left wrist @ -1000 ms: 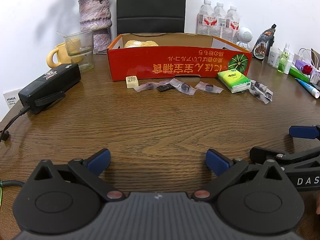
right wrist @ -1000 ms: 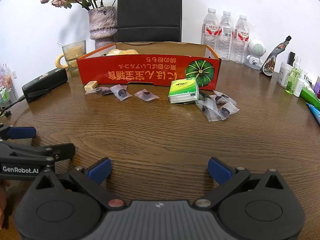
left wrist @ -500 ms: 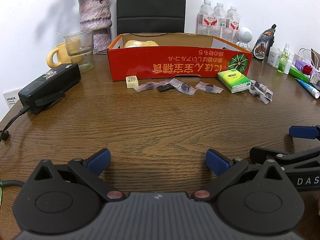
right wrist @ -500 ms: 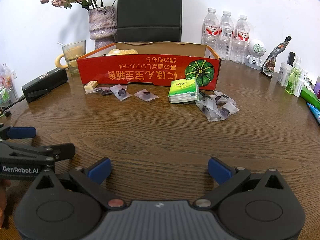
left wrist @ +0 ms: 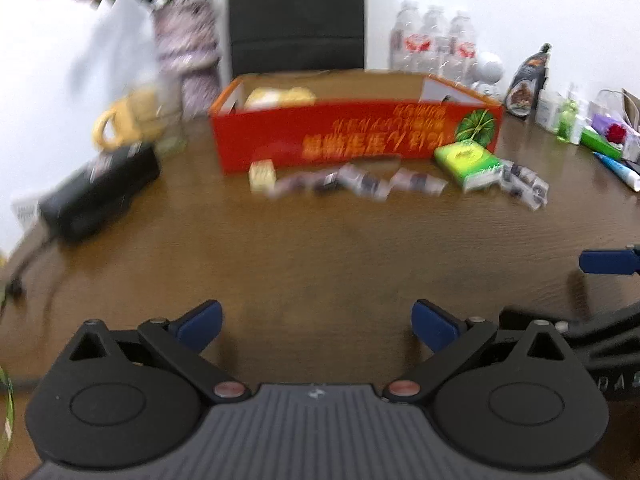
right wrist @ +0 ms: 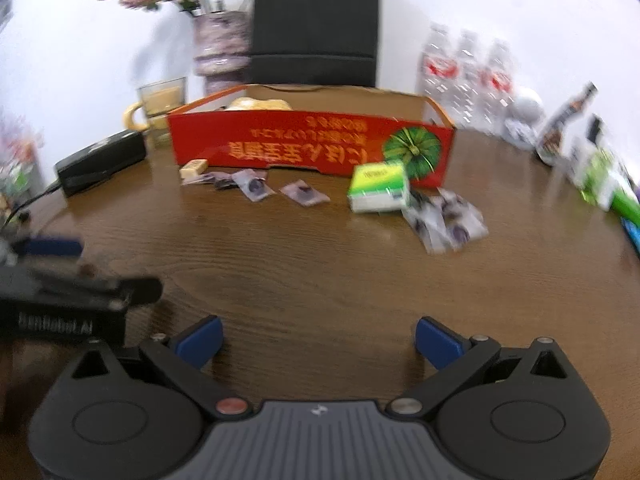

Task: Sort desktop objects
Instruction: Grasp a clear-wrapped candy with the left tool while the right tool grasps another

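Observation:
A red cardboard box [left wrist: 356, 136] [right wrist: 312, 148] stands open at the back of the wooden table, with a yellowish thing inside. In front of it lie a small cream block [left wrist: 262, 174] [right wrist: 193, 168], several clear snack packets [left wrist: 360, 182] [right wrist: 256, 186], more packets [right wrist: 444, 220] at the right, and a green tissue pack [left wrist: 468, 164] [right wrist: 378, 192]. My left gripper [left wrist: 316, 322] is open and empty, near the table's front. My right gripper [right wrist: 318, 338] is open and empty beside it, well short of the objects.
A black stapler-like device [left wrist: 100, 192] [right wrist: 100, 160] lies at the left, with a yellow mug [left wrist: 124, 120], a glass [right wrist: 162, 108] and a flower vase [left wrist: 188, 60]. Water bottles [right wrist: 464, 76], small bottles and tubes [left wrist: 568, 120] crowd the right. A black chair back [left wrist: 296, 16] stands behind.
Both views are now blurred and shifted: both grippers have begun moving, rising and tilting toward the box. The jaws stay open. Nothing on the table has moved.

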The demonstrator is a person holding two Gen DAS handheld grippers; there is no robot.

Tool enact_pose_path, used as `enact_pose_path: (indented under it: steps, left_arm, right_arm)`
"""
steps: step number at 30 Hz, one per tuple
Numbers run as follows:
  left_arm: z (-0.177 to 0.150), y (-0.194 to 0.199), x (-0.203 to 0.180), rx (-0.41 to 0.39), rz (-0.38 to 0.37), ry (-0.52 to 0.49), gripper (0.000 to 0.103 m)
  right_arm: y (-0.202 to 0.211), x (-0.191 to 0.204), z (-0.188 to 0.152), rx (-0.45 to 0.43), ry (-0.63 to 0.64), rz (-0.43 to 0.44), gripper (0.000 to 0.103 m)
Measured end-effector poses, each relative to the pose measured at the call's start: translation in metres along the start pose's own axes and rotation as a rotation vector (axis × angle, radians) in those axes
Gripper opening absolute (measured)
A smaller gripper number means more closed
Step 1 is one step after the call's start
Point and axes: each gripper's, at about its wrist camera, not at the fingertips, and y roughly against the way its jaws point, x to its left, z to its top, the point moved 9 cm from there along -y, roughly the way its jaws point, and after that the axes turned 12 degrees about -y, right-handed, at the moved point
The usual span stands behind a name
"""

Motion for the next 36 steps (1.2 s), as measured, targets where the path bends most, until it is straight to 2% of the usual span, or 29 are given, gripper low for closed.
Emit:
enact_pose_path:
  steps: [4,6,8,9,10,11,14,15,19,21,25,26,29,33,36]
  left_arm:
    - [0.016,-0.005,0.005,-0.029,-0.007,0.001,0.103]
    - [0.029,-0.021,0.010,-0.037,-0.019,-0.035,0.098]
    - [0.034,-0.039,0.018,-0.005,0.003,-0.058,0.078]
    - [0.035,-0.046,0.023,0.008,0.004,-0.060,0.071]
    - [0.036,-0.052,0.025,0.013,-0.011,-0.056,0.070]
    - [0.035,-0.057,0.026,0.016,-0.026,-0.053,0.069]
    - [0.033,-0.070,0.024,0.034,-0.074,-0.064,0.048]
    - [0.031,-0.074,0.020,0.041,-0.093,-0.078,0.046]
    - [0.031,-0.081,0.004,0.027,-0.181,-0.108,0.046]
    - [0.031,-0.085,0.000,0.029,-0.187,-0.121,0.048]
    - [0.030,-0.094,-0.004,0.050,-0.204,-0.122,0.048]
    - [0.031,-0.095,-0.005,0.057,-0.207,-0.115,0.048]
    - [0.035,-0.093,-0.008,0.068,-0.202,-0.093,0.048]
    - [0.041,-0.089,-0.018,0.079,-0.175,-0.048,0.066]
    - [0.042,-0.097,-0.029,0.124,-0.118,-0.038,0.064]
  right_arm:
    - [0.002,-0.016,0.039,-0.065,0.000,0.010,0.101]
    - [-0.004,-0.017,0.060,-0.080,0.019,0.063,0.090]
    - [-0.018,-0.012,0.077,-0.052,0.055,0.120,0.065]
    - [-0.025,-0.008,0.082,-0.041,0.077,0.143,0.059]
    - [-0.034,-0.003,0.086,-0.033,0.106,0.163,0.050]
    - [-0.043,0.002,0.089,-0.023,0.136,0.181,0.044]
    - [-0.070,0.016,0.092,0.013,0.211,0.200,0.033]
    - [-0.077,0.020,0.092,0.024,0.221,0.207,0.032]
    - [-0.095,0.026,0.093,0.055,0.222,0.203,0.031]
    - [-0.095,0.026,0.093,0.054,0.219,0.201,0.031]
    - [-0.090,0.023,0.093,0.049,0.194,0.202,0.018]
    - [-0.089,0.022,0.094,0.048,0.188,0.202,0.018]
    - [-0.085,0.020,0.094,0.044,0.169,0.203,0.018]
    - [-0.072,0.015,0.099,0.016,0.137,0.209,0.017]
    - [-0.054,0.008,0.109,-0.029,0.104,0.212,0.017]
